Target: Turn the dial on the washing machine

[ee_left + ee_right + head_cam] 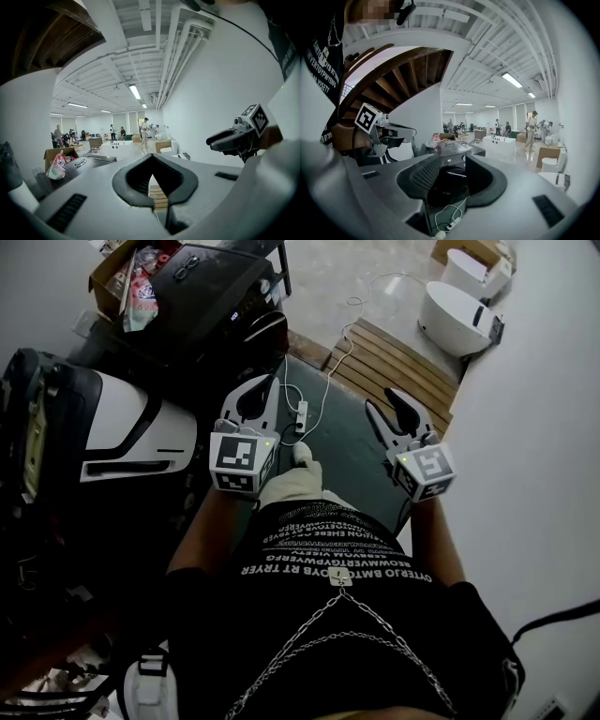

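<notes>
The black washing machine (217, 289) stands ahead of me at the far left, still well out of reach. In the right gripper view its front panel with a lit display (451, 161) shows between the jaws; the dial is too small to pick out. My left gripper (273, 381) is held at waist height with its tips together and nothing in them (150, 156). My right gripper (382, 397) is level beside it, jaws apart and empty (453, 157). Each gripper also appears in the other's view: the right gripper (234, 138) and the left gripper (393, 133).
A white power strip with cable (302, 414) lies on the dark floor mat ahead. Right of it is a wooden pallet (398, 367), then white toilets (459, 306). A cardboard box (117, 268) sits by the machine. A white-and-black bulky unit (122, 432) flanks my left. A white wall (544, 474) runs on my right.
</notes>
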Action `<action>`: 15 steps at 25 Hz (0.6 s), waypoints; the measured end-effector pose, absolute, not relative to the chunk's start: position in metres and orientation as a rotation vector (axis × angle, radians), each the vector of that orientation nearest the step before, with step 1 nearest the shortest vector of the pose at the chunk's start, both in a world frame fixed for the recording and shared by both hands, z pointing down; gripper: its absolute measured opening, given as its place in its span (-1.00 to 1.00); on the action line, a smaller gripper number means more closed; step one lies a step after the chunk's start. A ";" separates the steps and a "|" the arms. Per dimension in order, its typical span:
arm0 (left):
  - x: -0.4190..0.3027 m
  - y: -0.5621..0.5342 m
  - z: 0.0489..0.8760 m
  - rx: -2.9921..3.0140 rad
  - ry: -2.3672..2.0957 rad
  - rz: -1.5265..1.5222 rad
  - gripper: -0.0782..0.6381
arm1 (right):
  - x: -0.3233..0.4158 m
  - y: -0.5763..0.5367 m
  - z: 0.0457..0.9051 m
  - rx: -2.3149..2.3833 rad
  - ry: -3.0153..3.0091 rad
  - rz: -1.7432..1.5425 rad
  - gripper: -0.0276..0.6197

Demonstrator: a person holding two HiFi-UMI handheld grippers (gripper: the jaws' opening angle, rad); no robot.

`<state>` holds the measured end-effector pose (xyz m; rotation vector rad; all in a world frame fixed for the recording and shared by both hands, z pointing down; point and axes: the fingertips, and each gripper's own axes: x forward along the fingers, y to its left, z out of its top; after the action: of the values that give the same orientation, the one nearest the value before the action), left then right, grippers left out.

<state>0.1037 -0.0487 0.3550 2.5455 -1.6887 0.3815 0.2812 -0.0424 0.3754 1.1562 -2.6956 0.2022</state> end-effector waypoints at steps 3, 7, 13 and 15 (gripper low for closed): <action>0.107 -0.066 0.356 2.560 -1.679 0.393 -0.77 | 0.280 -0.061 0.381 1.148 -2.688 0.228 -0.45; 0.105 -0.088 0.357 2.529 -1.702 0.401 -0.77 | 0.270 -0.082 0.378 1.080 -2.703 0.247 -0.46; 0.077 -0.132 0.375 2.497 -1.733 0.382 -0.77 | 0.228 -0.127 0.397 0.960 -2.697 0.217 -0.46; 0.064 -0.148 0.378 2.477 -1.753 0.392 -0.77 | 0.210 -0.141 0.395 0.901 -2.701 0.196 -0.46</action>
<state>0.0638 -0.1478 0.3778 2.4775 -1.7529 0.3920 0.2096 -0.1405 0.3948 0.9007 -2.7005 0.1959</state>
